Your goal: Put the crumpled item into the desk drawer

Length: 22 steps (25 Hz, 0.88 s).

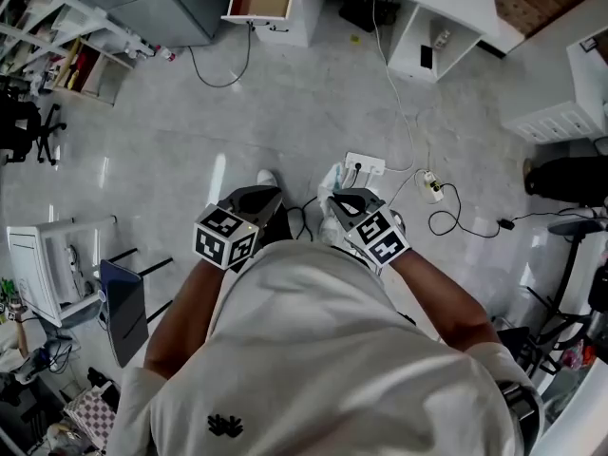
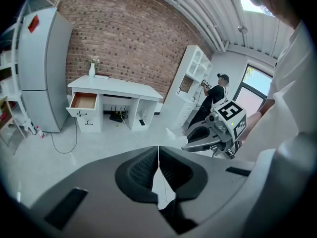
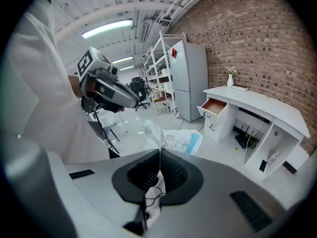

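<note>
Right gripper view: your right gripper clamps the crumpled white printed bag; your left gripper is closed, empty; the white desk, open wooden drawer, stands across the glossy grey floor.

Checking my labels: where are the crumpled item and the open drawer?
crumpled item [image 3: 179, 142], right gripper view, on its printed white face.
drawer [image 3: 217, 104], right gripper view, on its brown inside.

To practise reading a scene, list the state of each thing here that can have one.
left gripper: shut, nothing in it.
right gripper: shut on the crumpled item.
crumpled item: pinched, held off the floor.
desk drawer: pulled open, looks empty.
fridge: doors shut.
</note>
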### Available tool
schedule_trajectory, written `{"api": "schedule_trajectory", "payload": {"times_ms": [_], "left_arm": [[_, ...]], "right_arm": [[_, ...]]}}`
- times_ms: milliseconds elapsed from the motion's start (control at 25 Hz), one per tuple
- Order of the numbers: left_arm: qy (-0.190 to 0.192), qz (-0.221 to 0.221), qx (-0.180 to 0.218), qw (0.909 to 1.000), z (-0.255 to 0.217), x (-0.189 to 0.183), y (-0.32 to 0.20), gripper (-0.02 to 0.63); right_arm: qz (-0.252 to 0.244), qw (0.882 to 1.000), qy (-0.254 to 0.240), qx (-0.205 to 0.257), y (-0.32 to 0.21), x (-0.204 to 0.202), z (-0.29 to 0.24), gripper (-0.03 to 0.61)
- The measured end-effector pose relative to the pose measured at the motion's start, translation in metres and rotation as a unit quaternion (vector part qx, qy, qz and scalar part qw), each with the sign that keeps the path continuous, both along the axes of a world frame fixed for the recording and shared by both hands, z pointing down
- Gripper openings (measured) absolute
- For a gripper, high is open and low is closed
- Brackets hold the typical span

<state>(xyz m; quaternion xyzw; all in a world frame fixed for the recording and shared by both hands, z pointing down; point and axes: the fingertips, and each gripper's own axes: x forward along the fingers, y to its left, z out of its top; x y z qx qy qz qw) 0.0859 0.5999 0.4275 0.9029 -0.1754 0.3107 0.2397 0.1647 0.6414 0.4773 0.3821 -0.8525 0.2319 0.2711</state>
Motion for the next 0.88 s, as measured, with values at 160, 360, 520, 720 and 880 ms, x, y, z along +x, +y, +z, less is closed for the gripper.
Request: {"api": "schedule_trajectory", "payload": {"times_ms": [160,360,520,720,880], "left_arm": [[0.019,-0.005,-0.003,0.9998,0.002,-0.023,-0.065,0.025],[0.040,-0.013,-0.006,0.9991,0.002,-0.064,-0.160,0.025],[0.052,-0.015,-0.008,0.9985,-0.001,-0.117,-0.228,0.025],[0.051,-0.025,-0.008,0.9984,0.001,-0.197,-0.294,0.025],[0.045,-0.033,-0.014,0.9984,0.012,-0.207,-0.330,0.025]], "right_arm": [[0.000,1.000,0.021,-0.012,-0.056,-0.019,-0.002,0.029],[-0.023,0.998,0.052,-0.024,-0.143,-0.064,-0.007,0.029],[-0.037,0.996,0.073,-0.023,-0.217,-0.116,-0.012,0.029],[-0.056,0.994,0.099,-0.006,-0.298,-0.182,-0.018,0.029],[-0.058,0.994,0.097,-0.002,-0.341,-0.186,-0.020,0.029]]}}
